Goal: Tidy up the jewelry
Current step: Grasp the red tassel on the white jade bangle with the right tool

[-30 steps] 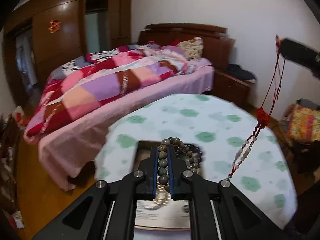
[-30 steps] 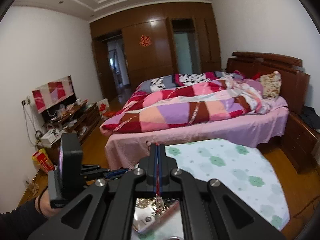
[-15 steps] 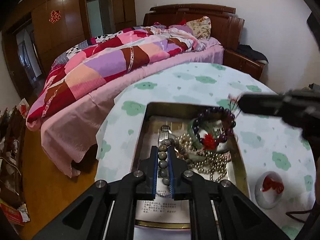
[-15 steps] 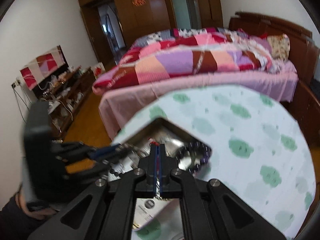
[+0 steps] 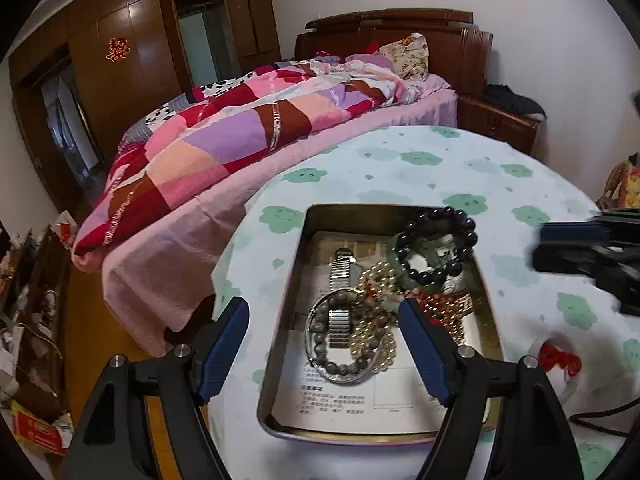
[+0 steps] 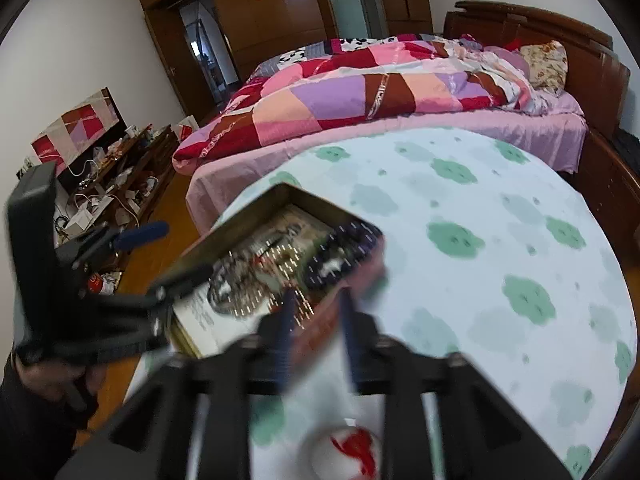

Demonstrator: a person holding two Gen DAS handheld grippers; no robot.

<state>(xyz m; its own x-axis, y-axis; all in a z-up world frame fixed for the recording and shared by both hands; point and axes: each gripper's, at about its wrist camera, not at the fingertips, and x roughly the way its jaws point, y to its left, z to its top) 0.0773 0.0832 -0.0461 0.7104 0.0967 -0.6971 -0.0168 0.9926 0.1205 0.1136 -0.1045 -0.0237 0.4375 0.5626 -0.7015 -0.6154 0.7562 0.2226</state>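
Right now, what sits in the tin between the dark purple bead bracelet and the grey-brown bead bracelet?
In the left wrist view, inside the tin, a metal watch band and pale pearl beads lie between the dark purple bracelet and the grey-brown bracelet.

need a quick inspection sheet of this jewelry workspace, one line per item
surface: round table under a white cloth with green cloud prints
job's things: open rectangular metal tin holding a dark purple bead bracelet, a metal-band wristwatch, a brown wooden bead bracelet and pale pearl beads, all on a printed paper sheet
clutter: small clear dish with a red knot beside the tin
grippers: left hand-held gripper open above the tin, jaws just opened, nothing gripped; right hand-held gripper blurred, jaws apart at the tin's edge, just opening
cables: black cable on the cloth
surroundings: bed with a patchwork quilt, wooden wardrobe
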